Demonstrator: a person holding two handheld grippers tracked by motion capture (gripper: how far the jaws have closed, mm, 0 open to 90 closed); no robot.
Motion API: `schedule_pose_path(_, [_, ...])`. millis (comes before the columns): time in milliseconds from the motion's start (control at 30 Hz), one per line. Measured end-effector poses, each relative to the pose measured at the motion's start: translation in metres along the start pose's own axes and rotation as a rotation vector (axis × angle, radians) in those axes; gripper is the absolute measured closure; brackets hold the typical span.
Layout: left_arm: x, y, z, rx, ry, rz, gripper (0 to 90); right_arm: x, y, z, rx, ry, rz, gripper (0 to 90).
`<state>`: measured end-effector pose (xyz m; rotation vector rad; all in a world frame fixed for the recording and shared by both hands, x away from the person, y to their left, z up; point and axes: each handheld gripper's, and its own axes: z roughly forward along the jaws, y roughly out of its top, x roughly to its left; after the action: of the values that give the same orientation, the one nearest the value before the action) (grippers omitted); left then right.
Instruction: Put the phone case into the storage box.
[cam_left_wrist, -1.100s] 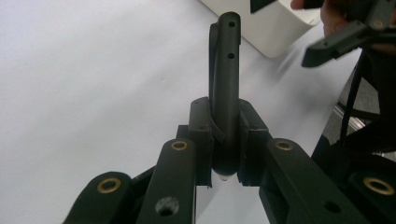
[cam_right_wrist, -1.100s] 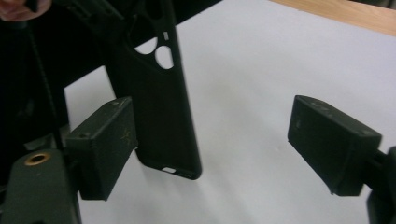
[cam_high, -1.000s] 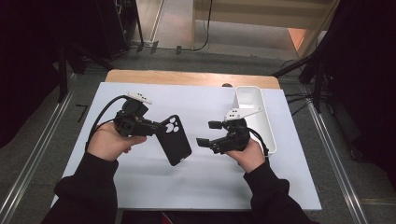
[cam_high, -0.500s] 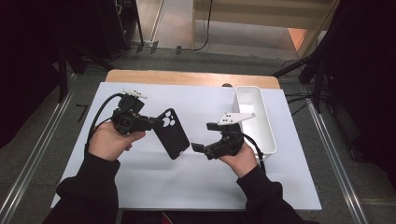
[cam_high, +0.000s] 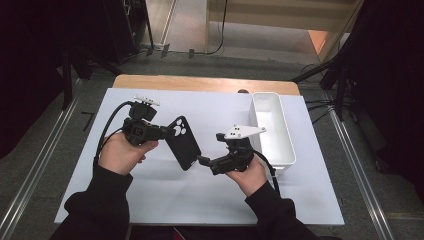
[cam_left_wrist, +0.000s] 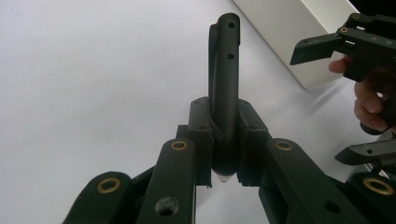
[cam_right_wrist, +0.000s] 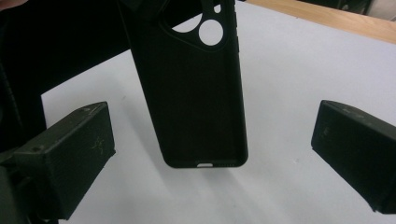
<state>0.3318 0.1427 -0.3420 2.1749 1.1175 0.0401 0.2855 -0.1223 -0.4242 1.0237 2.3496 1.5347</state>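
High view: the left tool (cam_high: 162, 132) clamps the camera end of a black phone case (cam_high: 183, 143), held in the air over the middle of the white surface (cam_high: 150, 200). The case's long axis runs down toward the right tool (cam_high: 210, 150), whose jaws, just opened, stand wide with nothing between them, right beside the case's free bottom end. A white bin (cam_high: 272, 127) sits by the surface's right edge.

Left gripper view: the left tool (cam_left_wrist: 223, 140) pinches the case (cam_left_wrist: 224, 84) edge-on, and the case points away toward the bin (cam_left_wrist: 299, 32).

Right gripper view: the case (cam_right_wrist: 196, 93) hangs lengthwise, its bottom end centred ahead of the gaping right tool (cam_right_wrist: 212, 149), untouched by either pad.
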Motion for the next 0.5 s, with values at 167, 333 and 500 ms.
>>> schedule_pose_path(167, [-0.003, 0.000, 0.002, 0.004, -0.003, -0.007, 78.9, 0.006, 0.001, 0.003, -0.008, -0.022, 0.002, 0.0])
schedule_pose_path(333, [-0.006, 0.000, 0.006, 0.012, -0.013, -0.003, 78.9, 0.010, 0.004, 0.006, -0.005, -0.029, 0.010, 0.0])
schedule_pose_path(500, [-0.008, 0.001, 0.010, 0.017, -0.015, -0.013, 78.9, 0.013, 0.009, 0.009, 0.006, -0.038, 0.007, 0.0])
